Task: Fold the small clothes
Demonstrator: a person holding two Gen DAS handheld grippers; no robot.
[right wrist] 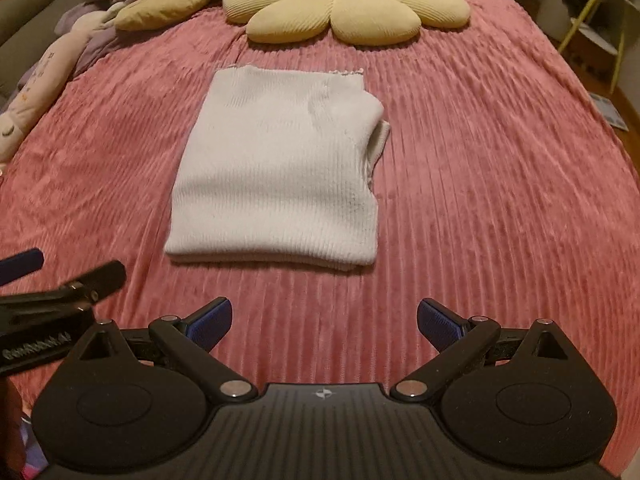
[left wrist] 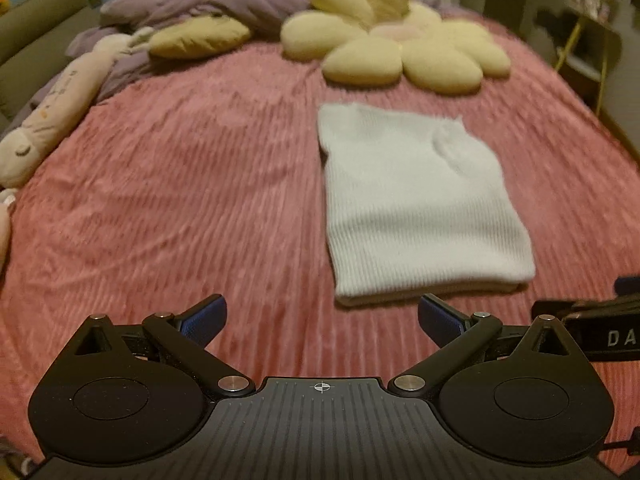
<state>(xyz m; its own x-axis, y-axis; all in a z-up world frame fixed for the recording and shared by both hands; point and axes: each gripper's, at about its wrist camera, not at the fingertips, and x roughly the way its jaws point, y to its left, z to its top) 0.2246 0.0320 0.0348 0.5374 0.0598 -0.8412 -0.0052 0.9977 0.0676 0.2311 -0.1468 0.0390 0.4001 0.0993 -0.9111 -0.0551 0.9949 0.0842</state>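
A small white ribbed knit garment [left wrist: 420, 200] lies folded into a rectangle on the pink ribbed bedspread [left wrist: 180, 200]. In the right wrist view the garment [right wrist: 280, 176] sits straight ahead. My left gripper [left wrist: 322, 322] is open and empty, hovering near the garment's front left corner. My right gripper [right wrist: 324, 324] is open and empty, a short way in front of the garment's near edge. The left gripper's fingers [right wrist: 60, 276] show at the left edge of the right wrist view; the right gripper's body [left wrist: 592, 328] shows at the right edge of the left wrist view.
A yellow flower-shaped cushion [right wrist: 348, 0] lies beyond the garment. A long pale plush toy [left wrist: 56, 116] lies along the bed's left side, with a yellow pillow [left wrist: 200, 36] and a purple duvet [left wrist: 200, 4] at the head. A yellow-legged side table [right wrist: 600, 20] stands to the right of the bed.
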